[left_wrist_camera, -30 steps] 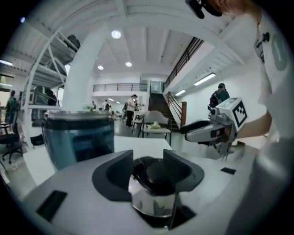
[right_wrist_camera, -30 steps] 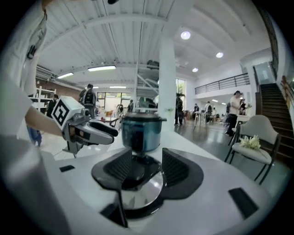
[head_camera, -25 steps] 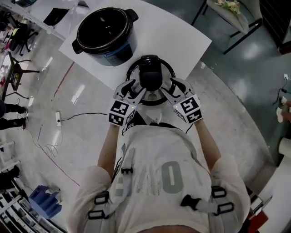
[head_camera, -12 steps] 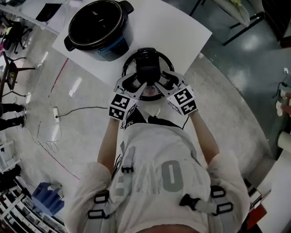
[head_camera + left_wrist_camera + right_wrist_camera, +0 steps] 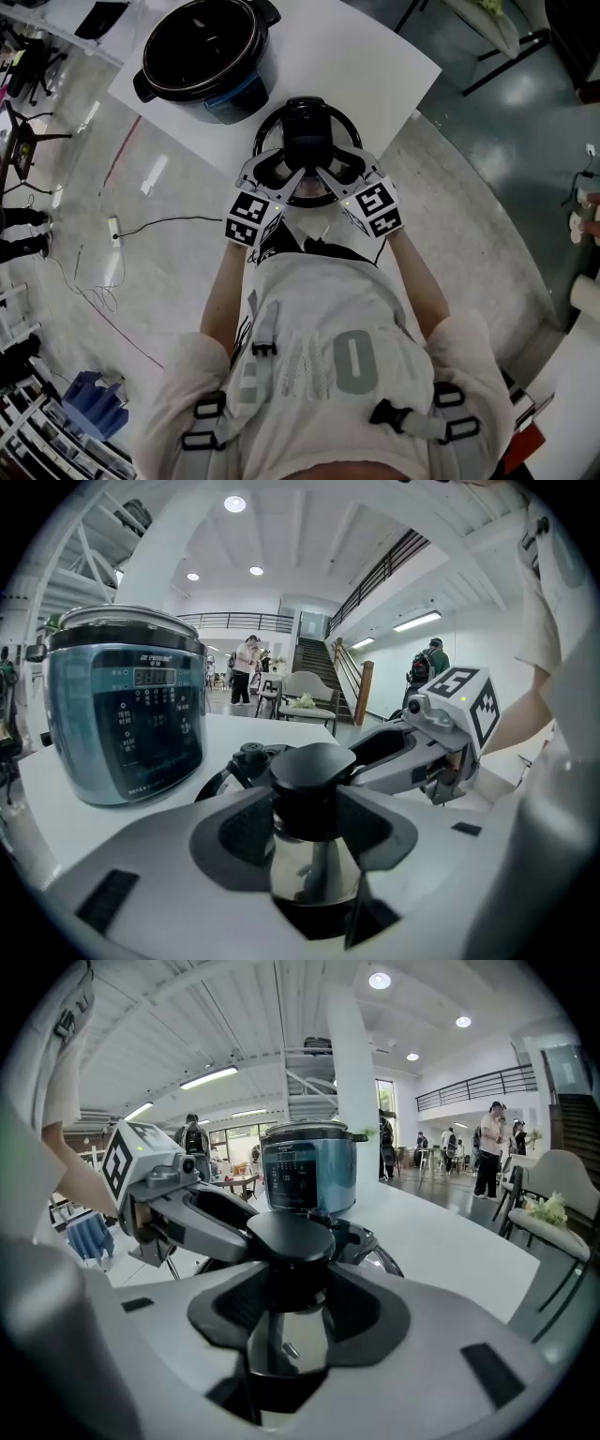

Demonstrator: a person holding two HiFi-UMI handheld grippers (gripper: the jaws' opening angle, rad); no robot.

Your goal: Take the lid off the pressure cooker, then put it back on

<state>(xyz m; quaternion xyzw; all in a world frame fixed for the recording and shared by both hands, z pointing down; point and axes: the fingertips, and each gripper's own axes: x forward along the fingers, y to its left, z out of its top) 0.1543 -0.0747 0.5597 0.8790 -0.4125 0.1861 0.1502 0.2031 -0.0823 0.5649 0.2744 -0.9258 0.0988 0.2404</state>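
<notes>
Gripping the black knob (image 5: 307, 141) of the round shiny lid with a black rim (image 5: 349, 131), the left tongs (image 5: 309, 817) and right tongs (image 5: 289, 1302) clamp its neck from opposite sides. The right jaws have just been closing, with the knob between them. The lid is at the near edge of the white surface (image 5: 366, 66), just beside the open dark-blue pressure cooker (image 5: 202, 56). Judged heavy, rigid and slick-faced, so the knob is the sound hold.

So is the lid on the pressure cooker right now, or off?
Off. The pressure cooker stands open, its dark inside showing; the lid is apart from it, nearer the person.
</notes>
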